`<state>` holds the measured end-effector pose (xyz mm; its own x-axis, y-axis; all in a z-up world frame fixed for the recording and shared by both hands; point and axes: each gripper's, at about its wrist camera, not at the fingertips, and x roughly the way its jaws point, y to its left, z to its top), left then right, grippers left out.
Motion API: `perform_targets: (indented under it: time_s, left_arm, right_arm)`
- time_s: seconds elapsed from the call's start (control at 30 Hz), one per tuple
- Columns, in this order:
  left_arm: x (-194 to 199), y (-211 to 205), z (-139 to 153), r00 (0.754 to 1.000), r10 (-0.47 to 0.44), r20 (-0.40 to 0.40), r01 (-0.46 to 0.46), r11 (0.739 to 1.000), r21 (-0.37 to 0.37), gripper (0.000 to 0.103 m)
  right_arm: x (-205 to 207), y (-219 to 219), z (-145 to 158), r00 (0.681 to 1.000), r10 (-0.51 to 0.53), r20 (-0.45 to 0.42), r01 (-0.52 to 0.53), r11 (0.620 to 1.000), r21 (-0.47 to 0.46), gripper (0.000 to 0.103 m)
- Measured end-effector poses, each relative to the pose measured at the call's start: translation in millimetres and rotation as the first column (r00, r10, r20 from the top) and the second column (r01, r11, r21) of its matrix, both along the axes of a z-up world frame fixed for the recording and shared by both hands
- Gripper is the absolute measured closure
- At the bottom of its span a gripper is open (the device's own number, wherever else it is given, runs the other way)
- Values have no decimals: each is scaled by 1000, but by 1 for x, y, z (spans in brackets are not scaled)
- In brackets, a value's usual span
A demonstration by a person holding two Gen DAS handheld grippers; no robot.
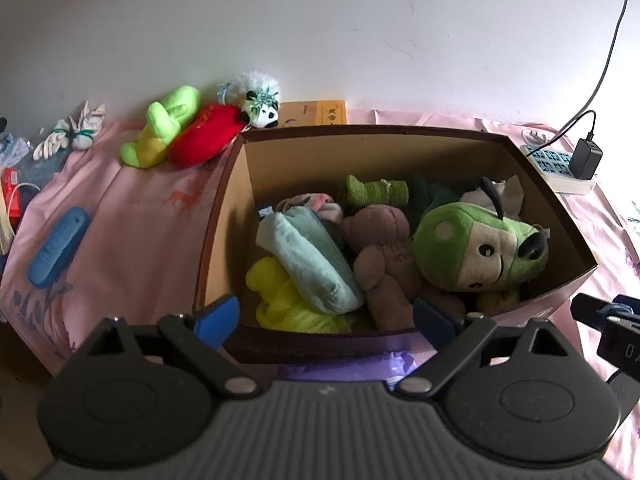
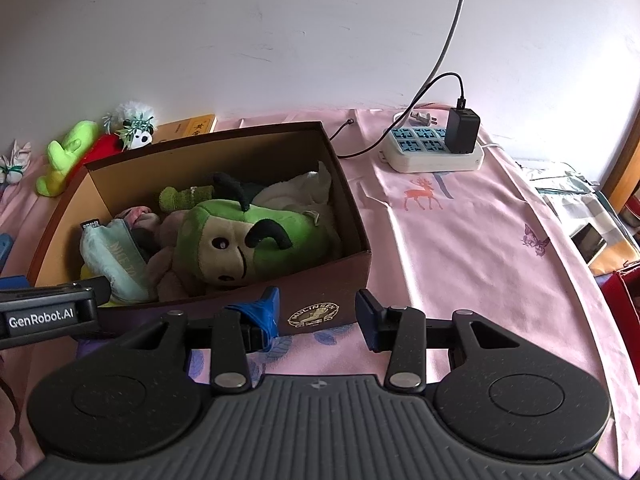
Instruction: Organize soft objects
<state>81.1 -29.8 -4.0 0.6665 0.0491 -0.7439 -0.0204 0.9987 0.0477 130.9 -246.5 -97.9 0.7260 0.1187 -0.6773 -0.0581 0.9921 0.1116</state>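
the brown cardboard box [image 1: 224, 216] on the pink bedsheet [image 2: 460, 248] is packed with plush: a big green-and-beige dog toy [image 1: 480, 248], a brown bear [image 1: 384, 252] and a rolled pale-teal cloth [image 1: 308, 260]. the left gripper [image 1: 324, 316] and right gripper [image 2: 316, 314] both hang released and empty at the box's near wall

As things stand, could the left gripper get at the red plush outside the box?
Probably yes. The left gripper is open and empty, and the red plush lies exposed on the pink sheet beyond the box's left wall.
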Motion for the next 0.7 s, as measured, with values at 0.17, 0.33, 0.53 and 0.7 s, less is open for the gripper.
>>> perform_targets:
  time_s: [0.17,0.33,0.53,0.7]
  left_arm:
    - [1,-1,2,1000,0,3,0,1000,5,9]
    - [1,-1,2,1000,1,4,-1,1000,10,9]
    - [1,-2,5,1000,-2,15,2,1000,21,9]
    - [2,-2,6,1000,-2,17,2,1000,22,9]
  right_arm:
    - [-4,0,4,999,8,34,-9,1000,9,77]
    - [-6,1,7,998,29,64,-31,999,21,77]
    - [-8,2,7,996,36,80,-38,999,35,77]
    - [-10,1,8,994,36,102,-41,998,42,77]
